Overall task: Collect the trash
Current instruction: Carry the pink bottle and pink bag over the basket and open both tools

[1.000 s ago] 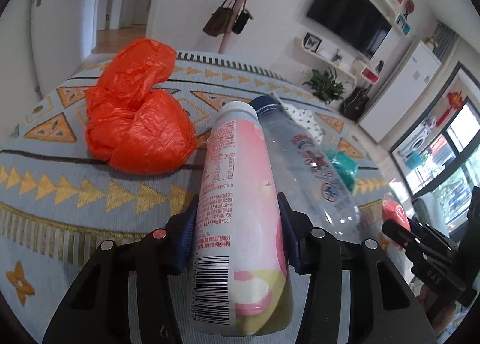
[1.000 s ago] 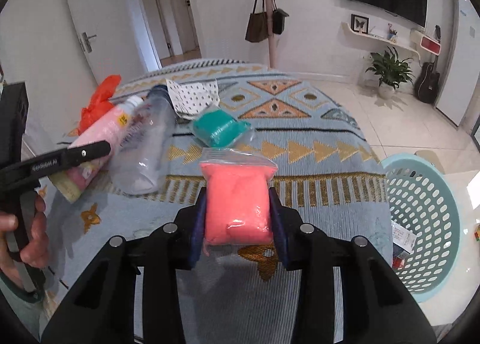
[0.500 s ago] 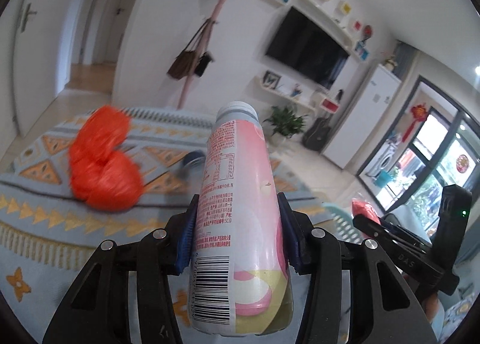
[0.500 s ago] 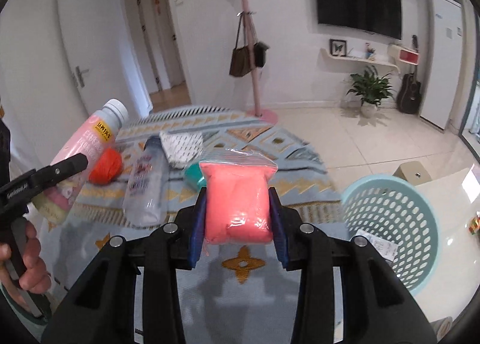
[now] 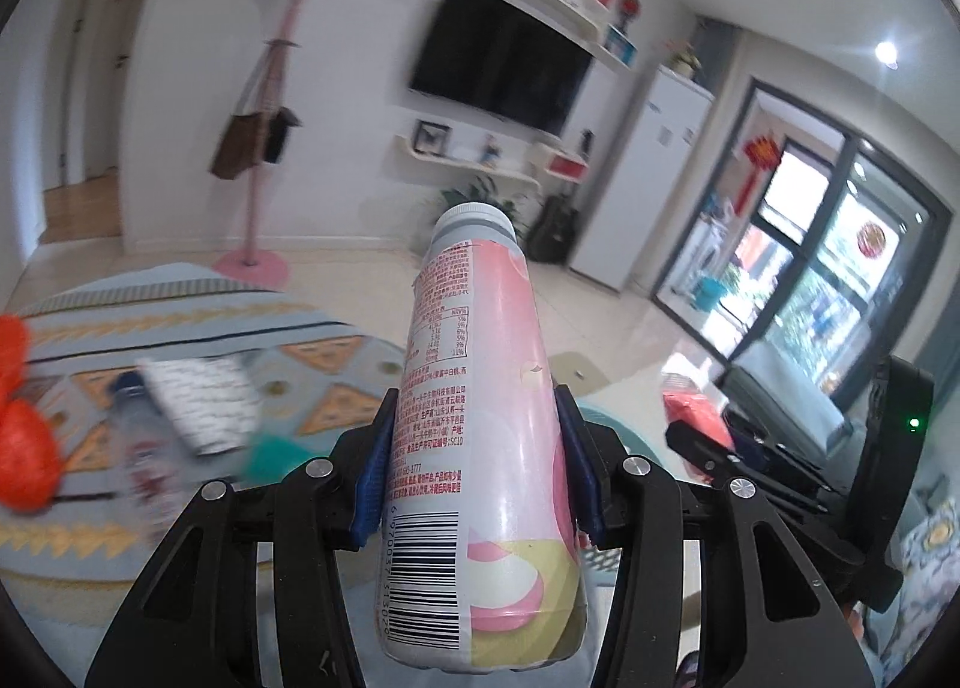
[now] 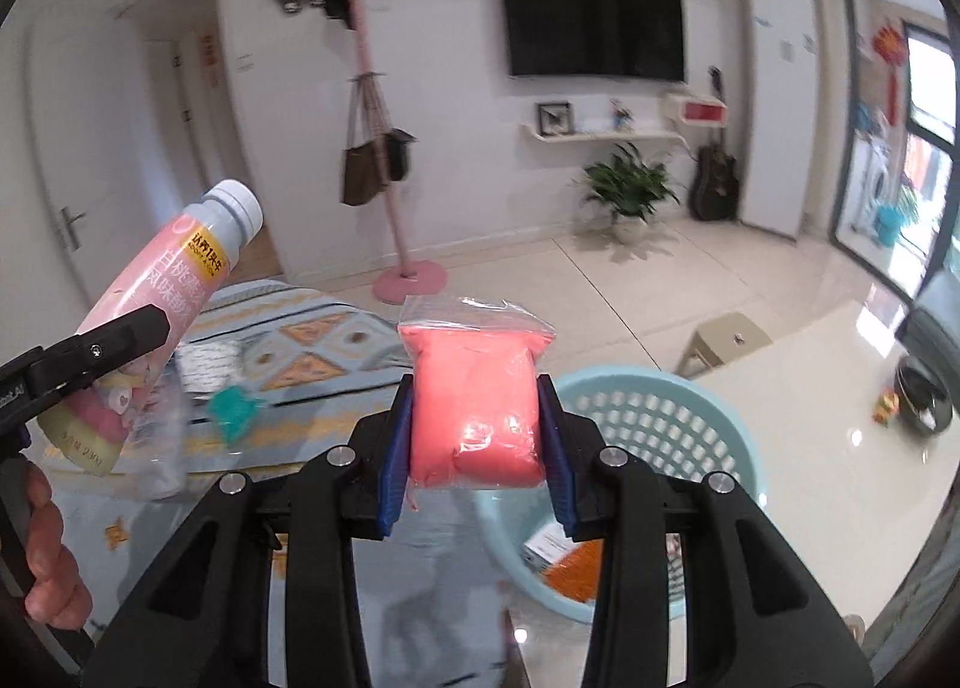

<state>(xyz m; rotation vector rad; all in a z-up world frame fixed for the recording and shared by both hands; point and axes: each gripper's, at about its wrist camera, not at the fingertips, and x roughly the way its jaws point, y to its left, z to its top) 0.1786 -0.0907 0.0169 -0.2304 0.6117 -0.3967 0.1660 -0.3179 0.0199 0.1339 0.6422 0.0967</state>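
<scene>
My left gripper (image 5: pixel 477 448) is shut on a pink drink bottle (image 5: pixel 480 418) with a grey cap, held up off the rug; the same bottle (image 6: pixel 150 316) shows at the left of the right wrist view. My right gripper (image 6: pixel 474 436) is shut on a clear bag of pink stuff (image 6: pixel 474 400), lifted just left of a light blue perforated basket (image 6: pixel 660 424) on the floor. The basket holds a paper slip and something orange. The right gripper (image 5: pixel 750 448) with its pink bag appears at the right of the left wrist view.
On the patterned rug (image 5: pixel 180 322) lie an orange plastic bag (image 5: pixel 24 448), a clear bottle (image 5: pixel 144 448), a dotted white wrapper (image 5: pixel 204 400) and a teal wad (image 6: pixel 234 412). A pink coat stand (image 6: pixel 402 268), a small stool (image 6: pixel 726 334) and a potted plant (image 6: pixel 630 190) stand on the tiled floor.
Both grippers have risen and swung right, away from the rug's trash, each keeping its load. The basket now lies close beside the right gripper.
</scene>
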